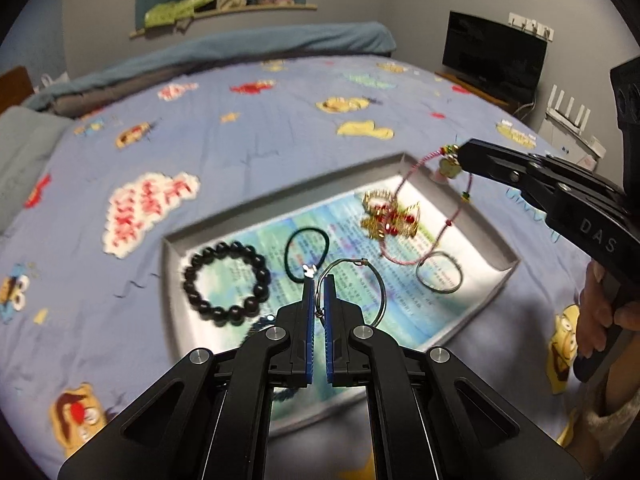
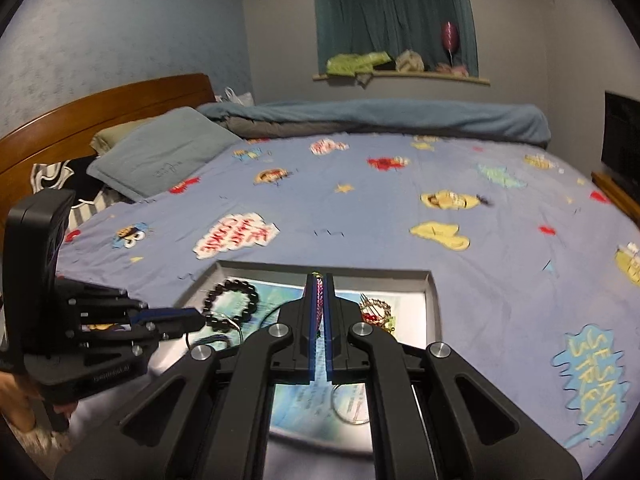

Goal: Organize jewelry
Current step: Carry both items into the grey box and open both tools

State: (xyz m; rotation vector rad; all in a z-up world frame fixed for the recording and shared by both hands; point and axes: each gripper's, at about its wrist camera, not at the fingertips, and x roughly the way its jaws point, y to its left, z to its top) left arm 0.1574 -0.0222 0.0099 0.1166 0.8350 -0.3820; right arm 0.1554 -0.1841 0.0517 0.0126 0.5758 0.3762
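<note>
The left claw point(image 1: 318, 292) is closed on a thin wire bangle point(image 1: 352, 288), pinched at its wound joint between the blue pads point(image 1: 307, 312), the hoop standing up and leaning right over the near part of the tray point(image 1: 176, 240). The right claw point(image 2: 319, 296) is clamped on a pink cord bracelet point(image 1: 436, 216), whose loop hangs down from the tips over the tray's far right corner, beads and a pale charm near the grip.

Below, lying flat on the tray's printed paper liner: a black bead bracelet point(image 1: 226, 284) at the left, a dark hair tie point(image 1: 307, 254) in the middle, a gold and red ornament point(image 1: 390, 216) farther back, and a plain ring-shaped bangle point(image 1: 439, 278) at the right. The tray rests on the bed point(image 1: 240, 152).

To do this well, I would keep both pieces lifted apart so cord and wire cannot tangle, lower each over bare liner, and release only once it rests flat, clear of its neighbours.
</note>
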